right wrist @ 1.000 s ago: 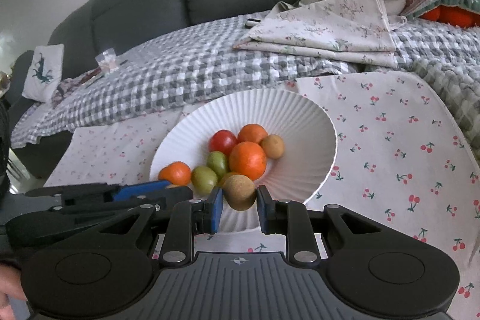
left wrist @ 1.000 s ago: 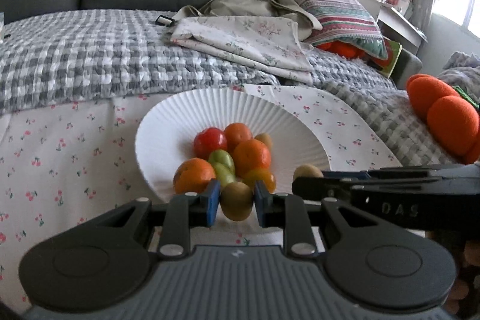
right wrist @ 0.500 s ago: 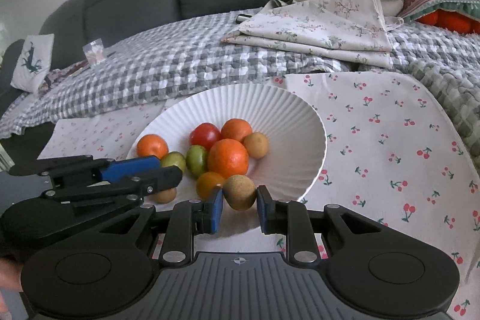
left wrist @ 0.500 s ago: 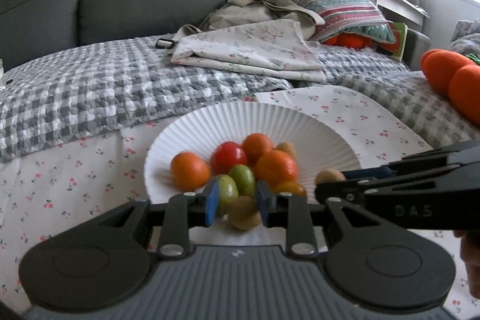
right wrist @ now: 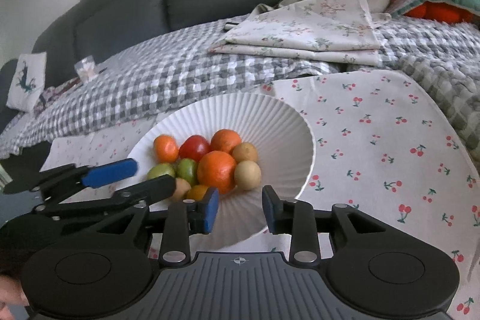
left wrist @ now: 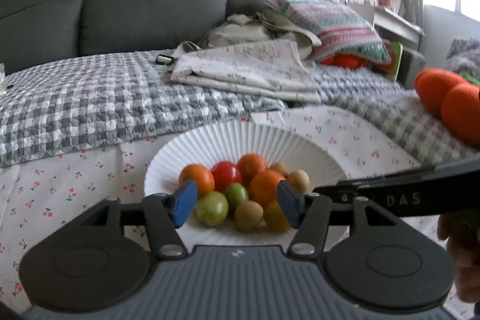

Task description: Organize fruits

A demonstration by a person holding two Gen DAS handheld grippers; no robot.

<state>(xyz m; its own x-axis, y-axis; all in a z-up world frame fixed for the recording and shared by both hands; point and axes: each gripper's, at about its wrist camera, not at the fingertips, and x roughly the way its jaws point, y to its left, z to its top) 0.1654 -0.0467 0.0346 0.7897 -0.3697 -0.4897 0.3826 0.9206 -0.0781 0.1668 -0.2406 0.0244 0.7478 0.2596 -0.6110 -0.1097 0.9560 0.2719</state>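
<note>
Left gripper (left wrist: 237, 204) and right gripper (right wrist: 240, 207) both spread apart, gripping nothing, at near rim of white ribbed paper plate (right wrist: 282, 122). Orange, red, green and tan-brown round fruits (right wrist: 216, 170) piled at plate centre.

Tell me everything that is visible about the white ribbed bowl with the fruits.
The white ribbed bowl is wide and shallow, with fine radial pleats running up to its rim; it looks like matte ceramic or stiff paper. It sits upright on the cherry-print cloth. A pile of small fruits, orange, red, green and tan, lies in its middle. Neither gripper visibly touches it.
</note>
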